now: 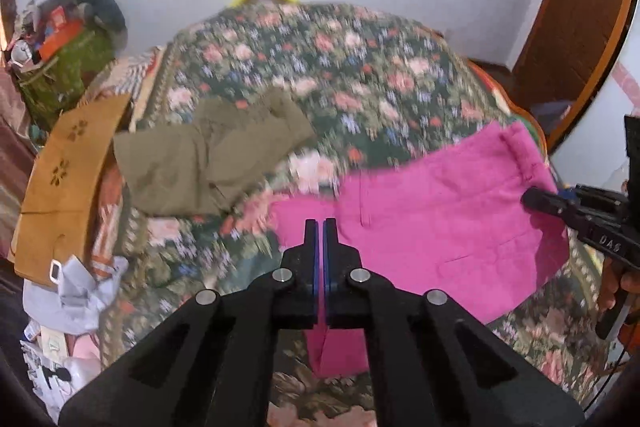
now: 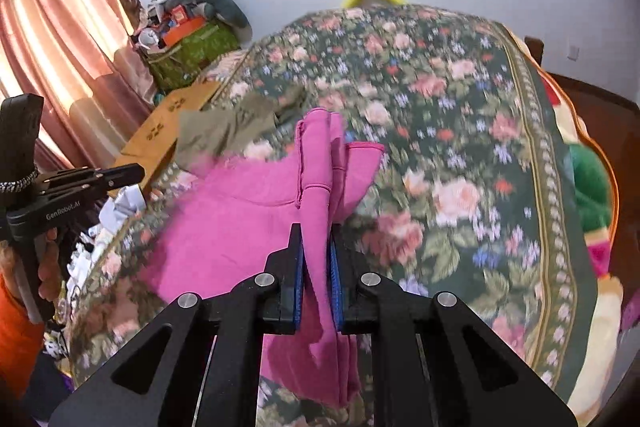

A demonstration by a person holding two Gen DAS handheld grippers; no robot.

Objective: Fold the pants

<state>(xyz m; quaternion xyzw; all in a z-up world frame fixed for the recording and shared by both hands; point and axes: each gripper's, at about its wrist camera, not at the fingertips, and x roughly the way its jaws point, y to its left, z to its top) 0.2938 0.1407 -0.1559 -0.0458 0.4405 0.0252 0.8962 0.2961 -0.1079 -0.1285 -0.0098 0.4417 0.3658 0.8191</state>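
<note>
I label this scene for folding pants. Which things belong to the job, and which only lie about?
For the job: pink pants, left gripper, right gripper, bed cover.

Lying about: olive garment, brown cloth, green bag, crumpled paper.

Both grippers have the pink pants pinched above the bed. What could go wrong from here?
1. The left gripper looks shut on only a thin edge of the pink pants; that corner may slip out.
2. The right gripper clamps a thick bunched wad, so the fold may come out crooked.
3. The olive pants lie close by on the bedspread; trailing pink cloth might snag or drag them.
</note>
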